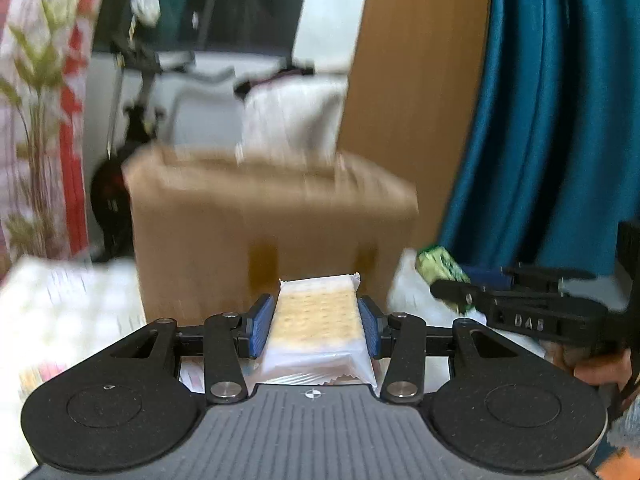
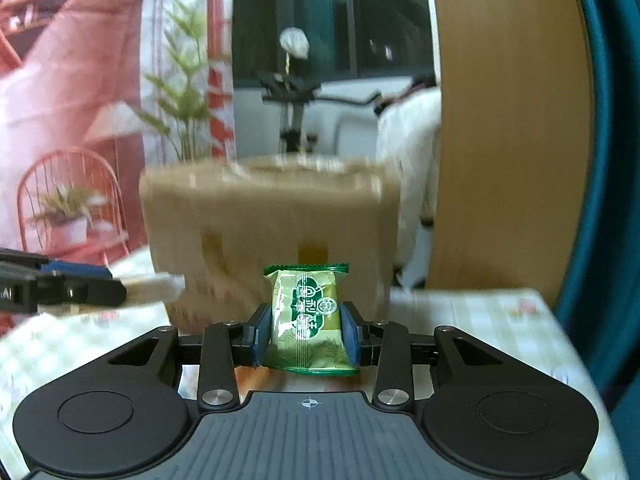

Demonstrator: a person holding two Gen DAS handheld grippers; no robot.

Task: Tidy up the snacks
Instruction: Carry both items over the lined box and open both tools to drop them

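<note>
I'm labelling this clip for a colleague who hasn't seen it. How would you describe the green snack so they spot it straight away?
Find the big brown cardboard box on the checked tablecloth. In front of it, the right hand-held gripper clamps a small snack packet between its blue pads. It is glossy green with white lettering, unlike the clear-wrapped pale cracker pack gripped by the left hand-held gripper.

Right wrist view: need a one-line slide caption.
Right gripper clamps an upright green snack packet before a cardboard box; left gripper enters at the left edge.
</note>
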